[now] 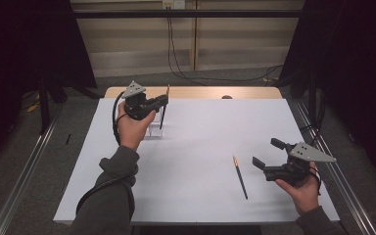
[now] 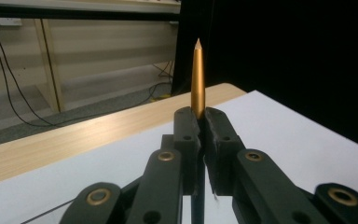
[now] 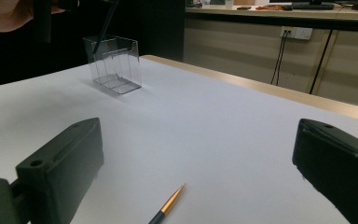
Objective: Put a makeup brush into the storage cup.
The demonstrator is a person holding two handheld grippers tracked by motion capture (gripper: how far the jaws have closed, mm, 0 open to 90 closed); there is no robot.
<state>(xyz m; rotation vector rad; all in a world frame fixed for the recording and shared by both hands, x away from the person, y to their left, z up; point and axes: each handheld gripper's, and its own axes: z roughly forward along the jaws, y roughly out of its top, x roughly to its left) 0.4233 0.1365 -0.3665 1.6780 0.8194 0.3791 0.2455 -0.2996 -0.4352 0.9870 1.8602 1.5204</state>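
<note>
At the lower right of the high view, the right gripper point(image 1: 268, 152) hovered just above the white table point(image 1: 196, 196) with its jaws spread wide and nothing between them. A dark pencil with a gold tip point(image 1: 240, 177) lay flat on the sheet just left of that gripper, its gold end pointing toward the far side. In the right gripper view the same pencil's tip point(image 3: 170, 204) showed at the bottom centre, between the two parted jaws and short of them.

Farther back, in the upper left of the high view, the left gripper point(image 1: 162, 100) was raised over a clear plastic holder point(image 1: 154, 131) that stood on the sheet. Its jaws were clamped on a second pencil point(image 1: 163, 110), held upright with the lower end down inside the holder. In the left gripper view that pencil's gold point point(image 2: 197, 79) rose straight up from the pinched jaws. The right gripper view showed the holder point(image 3: 114, 65) at the upper left, divided into compartments, with the pencil's dark shaft point(image 3: 105, 25) slanting into it.
</note>
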